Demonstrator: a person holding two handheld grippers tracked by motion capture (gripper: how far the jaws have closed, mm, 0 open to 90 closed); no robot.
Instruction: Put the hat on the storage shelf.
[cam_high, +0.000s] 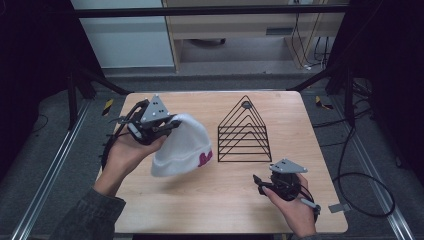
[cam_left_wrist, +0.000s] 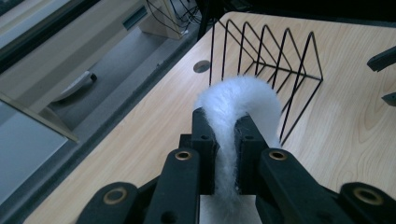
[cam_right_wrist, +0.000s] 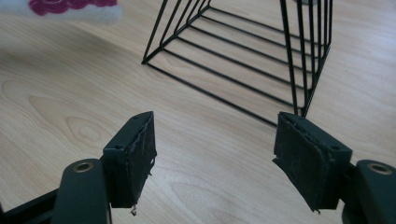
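White beanie pinched and lifted at the left, wire rack mid-table, empty gripper at the right.

Left gripper (cam_high: 172, 125) clamped on a fold of the white beanie (cam_high: 182, 147), held up over the wooden table (cam_high: 200, 200), pink mark on the cuff turned toward the black wire rack (cam_high: 244, 132) just beside it. Right gripper (cam_high: 259, 182) near the rack's front corner, jaws spread wide, nothing between the pads (cam_right_wrist: 135, 154).

Beanie (cam_high: 182, 145): white fuzzy knit cloth, soft nap. Wire rack (cam_high: 244, 131): thin black metal rods, matt. Tabletop (cam_high: 210, 200): pale wood grain, smooth. Claw pads (cam_right_wrist: 135, 154): black, rough, frayed.
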